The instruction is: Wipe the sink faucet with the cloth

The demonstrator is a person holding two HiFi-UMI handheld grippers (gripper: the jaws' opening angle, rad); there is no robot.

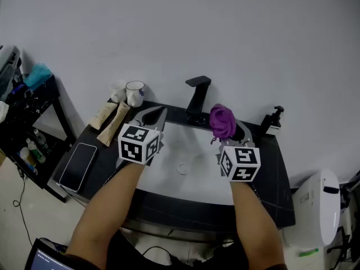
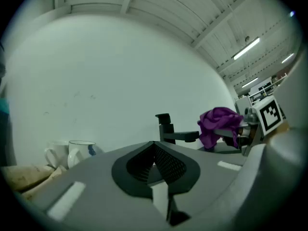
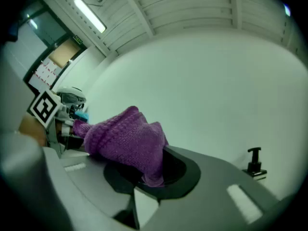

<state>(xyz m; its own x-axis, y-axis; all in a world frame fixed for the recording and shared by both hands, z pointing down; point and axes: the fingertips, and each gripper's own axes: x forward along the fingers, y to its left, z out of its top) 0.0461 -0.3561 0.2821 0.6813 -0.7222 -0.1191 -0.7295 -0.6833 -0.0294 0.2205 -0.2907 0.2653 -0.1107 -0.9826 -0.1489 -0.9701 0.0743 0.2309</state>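
Two bare forearms (image 1: 112, 207) enter from the bottom edge of the head view, and each hand holds one gripper over a white sink (image 1: 169, 165) that is set in a black tabletop (image 1: 270, 170).

In the right half of the frame, the right gripper (image 1: 233, 134) is clenched on a purple knitted cloth (image 1: 222, 121). In the right gripper view the cloth is pinched between the two jaws, and a thick bunch of it stands up above them. The cloth is in the air above the back part of the sink, just to the right of the black faucet (image 1: 197, 97). In the left gripper view the bunch hangs close to the end of the faucet spout, but I cannot tell if the two touch.

The left gripper (image 1: 157, 115) is a little left of centre, also above the sink and to the left of the faucet. Its jaws are closed together with nothing between them, and it is well apart from the cloth.

On the tabletop, in the upper left part, two white mugs (image 1: 134, 93) stand near the wall, two beige tubes (image 1: 112, 122) lie just in front of them, and a dark phone (image 1: 77, 166) lies flat nearer to the lower left. At the right, behind the sink, stands a black pump bottle (image 1: 274, 120).
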